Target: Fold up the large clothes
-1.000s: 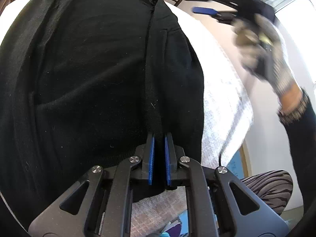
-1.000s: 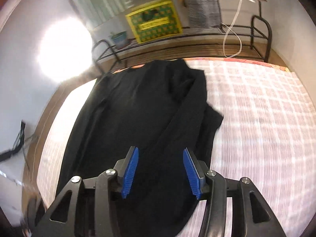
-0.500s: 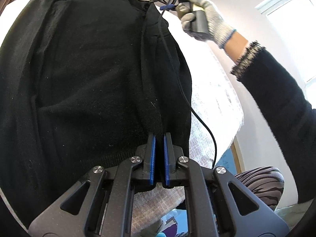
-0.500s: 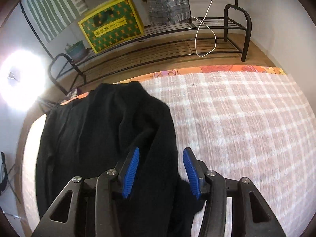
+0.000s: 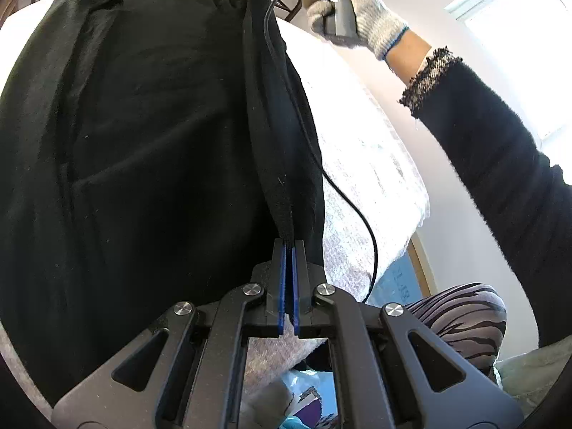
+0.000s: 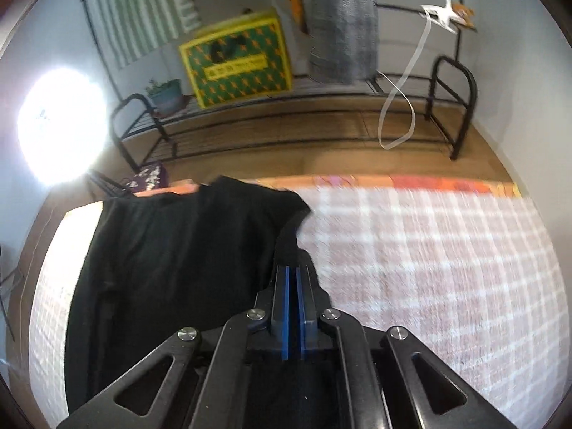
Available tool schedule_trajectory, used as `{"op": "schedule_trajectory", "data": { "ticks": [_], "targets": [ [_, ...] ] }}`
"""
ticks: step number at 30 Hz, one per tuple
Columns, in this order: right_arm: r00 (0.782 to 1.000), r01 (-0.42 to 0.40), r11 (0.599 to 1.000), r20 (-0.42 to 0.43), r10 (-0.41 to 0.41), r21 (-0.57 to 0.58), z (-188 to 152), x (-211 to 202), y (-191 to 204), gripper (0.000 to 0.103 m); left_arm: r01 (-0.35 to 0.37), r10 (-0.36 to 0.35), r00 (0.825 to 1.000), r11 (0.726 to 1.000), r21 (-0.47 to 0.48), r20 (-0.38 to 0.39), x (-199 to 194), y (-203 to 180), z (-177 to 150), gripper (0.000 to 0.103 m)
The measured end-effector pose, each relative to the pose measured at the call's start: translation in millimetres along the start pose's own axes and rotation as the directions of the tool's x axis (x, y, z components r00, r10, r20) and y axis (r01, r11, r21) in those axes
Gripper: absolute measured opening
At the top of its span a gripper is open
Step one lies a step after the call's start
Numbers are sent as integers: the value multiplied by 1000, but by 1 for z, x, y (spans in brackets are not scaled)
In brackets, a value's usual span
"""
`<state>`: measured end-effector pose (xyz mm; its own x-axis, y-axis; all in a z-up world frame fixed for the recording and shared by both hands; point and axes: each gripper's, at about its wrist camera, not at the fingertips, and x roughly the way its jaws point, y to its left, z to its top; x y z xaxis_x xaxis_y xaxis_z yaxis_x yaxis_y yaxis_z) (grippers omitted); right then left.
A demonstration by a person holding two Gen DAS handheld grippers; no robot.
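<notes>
Domestic room, likely a bedroom. Bed with checked pink-and-white blanket. Wooden floor. Low black metal rack along the wall carries a potted plant and a yellow-green patterned box. Clothes hang above.

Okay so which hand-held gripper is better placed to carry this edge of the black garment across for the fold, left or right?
Neither clearly. The left hand-held gripper and the right hand-held gripper each pinch the black garment along the same edge, so they likely move together.

No legible text on anything.
</notes>
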<state>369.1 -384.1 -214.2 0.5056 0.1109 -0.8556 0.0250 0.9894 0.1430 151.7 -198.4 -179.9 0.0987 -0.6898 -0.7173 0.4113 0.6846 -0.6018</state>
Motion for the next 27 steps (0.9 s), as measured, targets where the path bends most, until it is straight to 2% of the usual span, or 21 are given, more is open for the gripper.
{"op": "schedule_trajectory", "data": {
  "ticks": [5,11,12,14,15,16,18,21,23,27],
  "targets": [
    [1000,-26,999,9,26,-29,10,17,32,1,-7,8,1000,1000,-19,24,-10,6,1,0],
    [994,-18,997,-107,10,-79,-5,80,59,2,-59,57,998,993,-102,-20,5,23,-4,0],
    [993,5,996,-120,-16,-90,-8,86,62,6,-75,74,997,993,-95,-19,4,22,-4,0],
    [992,4,996,-123,-15,-89,-10,86,61,12,-118,118,993,991,-69,-3,1,17,-4,0],
    [994,-19,998,-105,12,-64,-8,78,58,22,-131,131,991,989,-69,1,-1,16,-5,0],
    [996,-44,998,-77,41,-39,-6,65,54,24,-137,137,990,988,-74,8,-5,17,-5,0],
    [997,-64,998,-39,64,-15,-3,40,46,25,-159,161,987,985,-70,25,-11,15,-8,0],
    [991,-132,990,13,132,53,-4,-7,29,26,-148,150,987,988,-55,53,-18,6,-12,0],
    [983,-176,981,60,171,78,-13,-46,18,26,-140,141,987,990,-18,70,-23,-3,-16,0],
    [976,-207,973,86,199,98,-41,-104,4,29,-122,115,991,988,95,70,-25,-30,-26,0]
  ]
}}
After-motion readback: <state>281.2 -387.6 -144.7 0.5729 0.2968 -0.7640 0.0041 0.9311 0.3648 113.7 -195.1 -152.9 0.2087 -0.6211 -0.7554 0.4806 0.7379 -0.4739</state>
